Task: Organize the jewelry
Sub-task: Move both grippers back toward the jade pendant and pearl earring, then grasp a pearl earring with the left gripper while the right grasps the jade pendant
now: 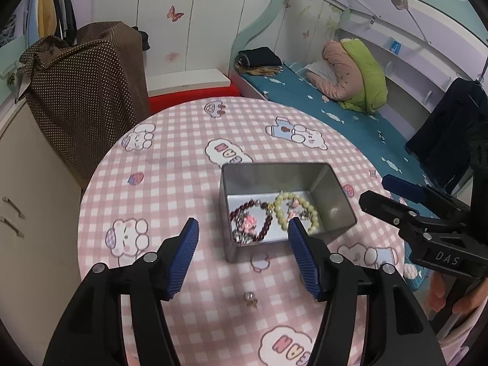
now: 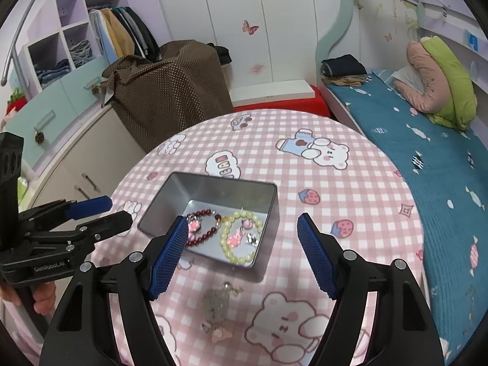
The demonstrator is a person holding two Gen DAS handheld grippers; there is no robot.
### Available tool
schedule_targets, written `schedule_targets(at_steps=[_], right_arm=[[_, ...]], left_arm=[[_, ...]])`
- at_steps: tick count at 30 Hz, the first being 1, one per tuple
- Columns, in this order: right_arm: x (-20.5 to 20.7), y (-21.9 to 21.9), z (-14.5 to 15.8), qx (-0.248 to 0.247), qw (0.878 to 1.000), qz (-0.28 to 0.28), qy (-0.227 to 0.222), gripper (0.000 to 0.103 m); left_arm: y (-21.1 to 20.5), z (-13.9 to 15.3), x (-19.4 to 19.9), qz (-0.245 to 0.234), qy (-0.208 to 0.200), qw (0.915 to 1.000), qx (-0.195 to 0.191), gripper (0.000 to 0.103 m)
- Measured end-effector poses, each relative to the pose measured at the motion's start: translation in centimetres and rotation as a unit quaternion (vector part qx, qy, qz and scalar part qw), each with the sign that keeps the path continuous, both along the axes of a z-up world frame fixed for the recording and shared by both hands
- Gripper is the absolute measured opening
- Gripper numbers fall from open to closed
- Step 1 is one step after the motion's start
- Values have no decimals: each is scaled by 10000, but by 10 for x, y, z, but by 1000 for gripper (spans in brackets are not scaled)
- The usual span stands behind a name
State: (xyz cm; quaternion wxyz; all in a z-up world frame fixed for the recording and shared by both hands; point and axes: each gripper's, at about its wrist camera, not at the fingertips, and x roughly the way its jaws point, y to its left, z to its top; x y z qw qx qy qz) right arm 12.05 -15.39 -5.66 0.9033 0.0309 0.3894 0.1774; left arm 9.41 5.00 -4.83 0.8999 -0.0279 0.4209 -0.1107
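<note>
A silver metal tin (image 1: 335, 195) (image 2: 158, 201) sits open on the round table. Inside lie a dark red bead bracelet (image 1: 267, 228) (image 2: 205, 235) with a pink charm and a pale yellow bead bracelet (image 1: 311, 210) (image 2: 236, 257). A small earring (image 1: 250, 299) lies on the cloth in front of the tin. A clear bead bracelet with charms (image 2: 217, 306) also lies on the cloth near it. My left gripper (image 1: 242, 231) is open and empty, just before the tin. My right gripper (image 2: 242, 228) is open and empty, above the tin's near edge.
The table carries a pink checked cloth (image 1: 170, 183) (image 2: 350, 183) with bear prints. A bed with a teal cover (image 1: 350, 122) (image 2: 442, 167) runs along the right. A brown dotted cover (image 1: 82, 91) (image 2: 170, 91) and cabinets stand at the left.
</note>
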Motion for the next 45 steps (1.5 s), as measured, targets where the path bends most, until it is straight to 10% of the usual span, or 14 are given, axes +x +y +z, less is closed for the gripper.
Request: schedule_targets(at_steps=[32,41,45], right_arm=[[-35,6,-86,-305,9939,-31,1059,72],[-33,25,-88,-354,9931,333,1067,72],[-32,37,-91,-429,9923,534,1036,71]], left_arm=[[-16,-89,-16,-73,906,9939,629,57],[-21,-88,-14,-260,734,9929,897,9],[-18,-88,-13,-387,777,9932,775,9]])
